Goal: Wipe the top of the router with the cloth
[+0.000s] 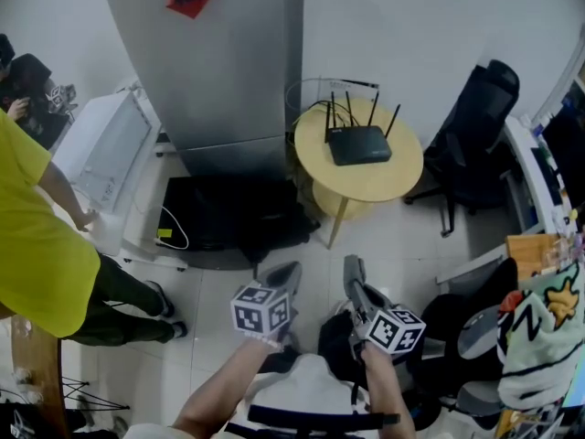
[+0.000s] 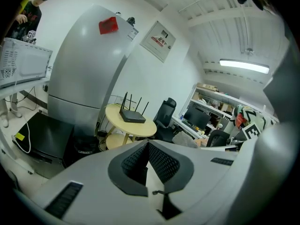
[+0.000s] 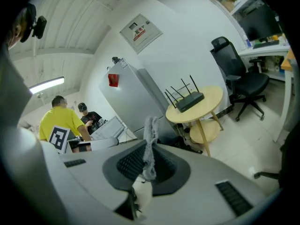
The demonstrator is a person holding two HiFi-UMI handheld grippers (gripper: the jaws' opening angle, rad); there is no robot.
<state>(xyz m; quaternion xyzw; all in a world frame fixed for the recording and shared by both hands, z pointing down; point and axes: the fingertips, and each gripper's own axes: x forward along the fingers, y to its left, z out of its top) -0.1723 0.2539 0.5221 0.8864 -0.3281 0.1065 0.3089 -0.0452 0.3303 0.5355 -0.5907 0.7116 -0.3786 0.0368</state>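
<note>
A black router with several antennas sits on a round yellow table, well ahead of both grippers. My left gripper is held low over the floor, shut with nothing between its pads. Beside it, my right gripper is shut on a strip of grey cloth that stands up between the jaws. Both gripper views show the router far off: from the left gripper, the router is on the table; from the right gripper, the router is up and to the right.
A tall grey cabinet stands left of the table, with a black box on the floor before it. A black office chair is to the right. A person in a yellow shirt stands at left. Cluttered desks line the right side.
</note>
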